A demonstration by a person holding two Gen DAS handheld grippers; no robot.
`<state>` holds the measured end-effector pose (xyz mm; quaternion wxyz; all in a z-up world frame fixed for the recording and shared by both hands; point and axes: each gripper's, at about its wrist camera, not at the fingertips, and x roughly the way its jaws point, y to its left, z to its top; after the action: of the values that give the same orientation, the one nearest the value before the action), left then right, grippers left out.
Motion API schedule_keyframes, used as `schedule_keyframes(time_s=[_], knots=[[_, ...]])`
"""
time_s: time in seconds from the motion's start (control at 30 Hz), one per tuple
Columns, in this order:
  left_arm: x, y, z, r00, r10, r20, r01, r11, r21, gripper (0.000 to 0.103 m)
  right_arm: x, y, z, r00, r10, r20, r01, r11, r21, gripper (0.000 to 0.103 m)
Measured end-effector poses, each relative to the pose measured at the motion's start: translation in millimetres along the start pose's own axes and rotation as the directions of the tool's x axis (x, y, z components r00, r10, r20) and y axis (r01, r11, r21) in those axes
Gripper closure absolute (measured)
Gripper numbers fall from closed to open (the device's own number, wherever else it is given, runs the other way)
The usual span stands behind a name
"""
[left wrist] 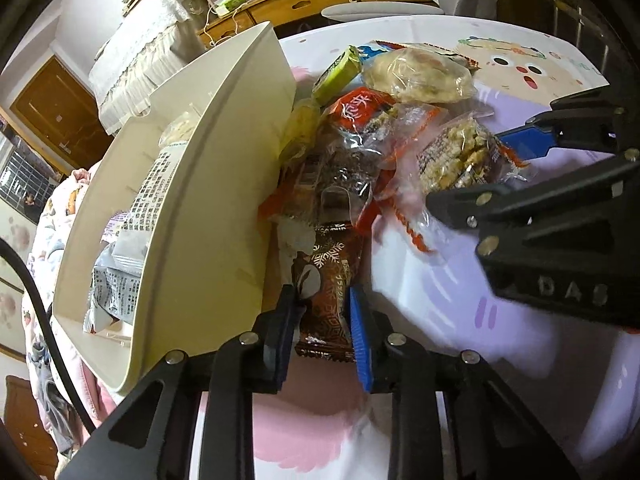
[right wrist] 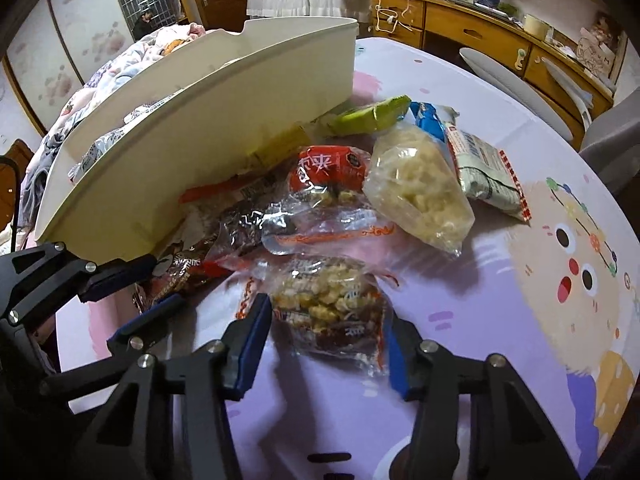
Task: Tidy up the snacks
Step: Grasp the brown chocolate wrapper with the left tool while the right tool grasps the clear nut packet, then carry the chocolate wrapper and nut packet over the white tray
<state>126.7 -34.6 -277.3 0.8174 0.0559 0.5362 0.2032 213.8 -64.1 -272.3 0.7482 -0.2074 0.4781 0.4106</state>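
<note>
Left wrist: few packets in cream bin (left wrist: 224, 184), most on counter (left wrist: 460, 300); left gripper (left wrist: 324, 332) clamps brown snack bar (left wrist: 328, 280), right gripper (right wrist: 326, 344) half-open around rice-crisp packet (right wrist: 328, 304).

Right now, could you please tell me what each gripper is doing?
Left gripper: shut on the brown packet.
Right gripper: around the puffed-grain packet; grip uncertain.

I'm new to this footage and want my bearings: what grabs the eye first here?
A jumble of snack packets heaped on the cartoon-printed table, against a cream bin. The left gripper pinches a brown snowflake packet; the right gripper straddles a clear puffed-grain packet.
</note>
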Motion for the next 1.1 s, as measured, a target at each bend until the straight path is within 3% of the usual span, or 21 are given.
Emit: schedule_keyframes(time_s=[0.27,0.6,0.83,1.1], knots=[[-11.0,5.5,-11.2,0.997,-0.077,-0.016,0.077,0.997,0.001,0.081,-11.2,-3.7,-11.5,0.999,-0.023,-0.026,0.025,0.999,0.040,0.056],[-49.9,7.1,-12.2,0.969,-0.247,0.018,0.246,0.967,0.064,0.081,-38.0,-11.3,-41.6,0.997,-0.010,-0.076,0.024,0.981,0.194,0.056],[-73.7,24.5,-8.4,0.937,-0.350,0.026,0.347,0.936,0.064,0.081,-61.9,-22.1,-68.8,0.993,0.026,-0.112,0.021,0.918,0.395,0.056],[-104.3,43.1,2.5,0.891,-0.453,0.036,0.447,0.888,0.106,0.081,-90.6,-18.9,-90.4,0.994,0.081,-0.072,-0.026,0.820,0.571,0.056]])
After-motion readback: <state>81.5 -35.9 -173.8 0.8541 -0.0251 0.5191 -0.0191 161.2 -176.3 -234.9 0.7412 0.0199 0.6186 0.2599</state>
